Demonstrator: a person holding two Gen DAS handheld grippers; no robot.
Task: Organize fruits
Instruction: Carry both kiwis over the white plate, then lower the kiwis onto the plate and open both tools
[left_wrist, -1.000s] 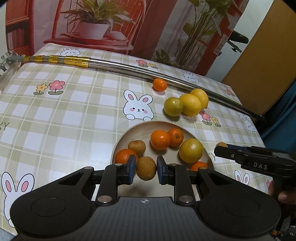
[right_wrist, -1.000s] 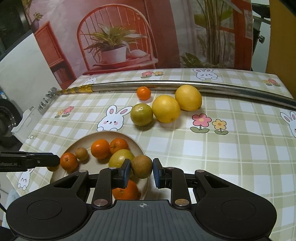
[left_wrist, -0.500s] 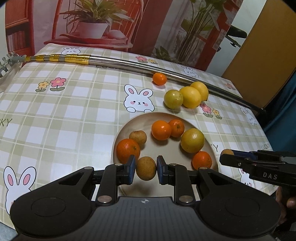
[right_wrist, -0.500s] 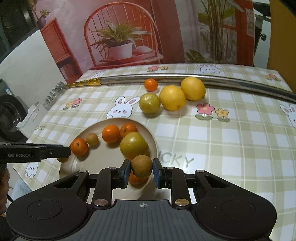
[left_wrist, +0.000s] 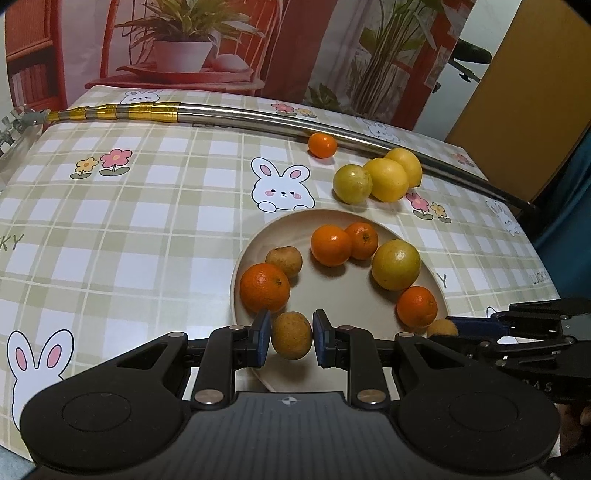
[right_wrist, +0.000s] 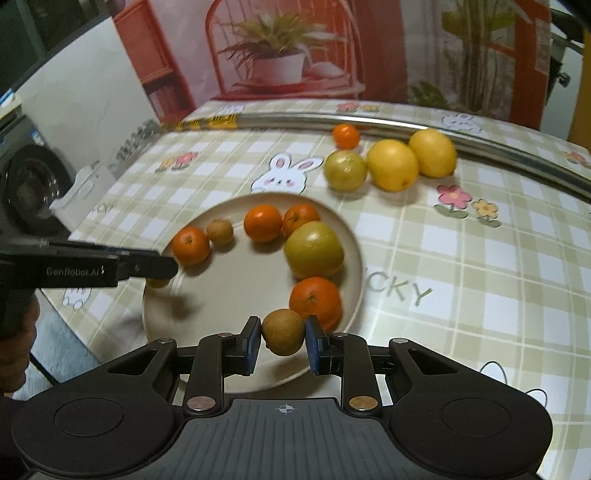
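A beige plate (left_wrist: 332, 291) holds three tangerines, a yellow-green citrus (left_wrist: 396, 264) and a small brown fruit (left_wrist: 283, 261). My left gripper (left_wrist: 291, 334) is shut on another small brown fruit (left_wrist: 291, 341), just above the plate's near rim. In the right wrist view my right gripper (right_wrist: 281, 338) is shut on a brown fruit (right_wrist: 283, 328) over the near part of the plate (right_wrist: 229, 288), beside a tangerine (right_wrist: 315, 301). Each gripper shows in the other's view: the right gripper (left_wrist: 448, 325) at the plate's right rim, the left gripper (right_wrist: 162, 269) at its left rim.
Three yellow citrus fruits (left_wrist: 384, 179) and a small tangerine (left_wrist: 322, 145) lie on the checked tablecloth beyond the plate. A long metal pole (left_wrist: 258, 123) runs across the far side. The table edge falls away close to the right and near sides.
My right gripper has carried its brown fruit leftward, from beside the plate to over its near part. The left gripper has hardly moved and still holds its fruit.
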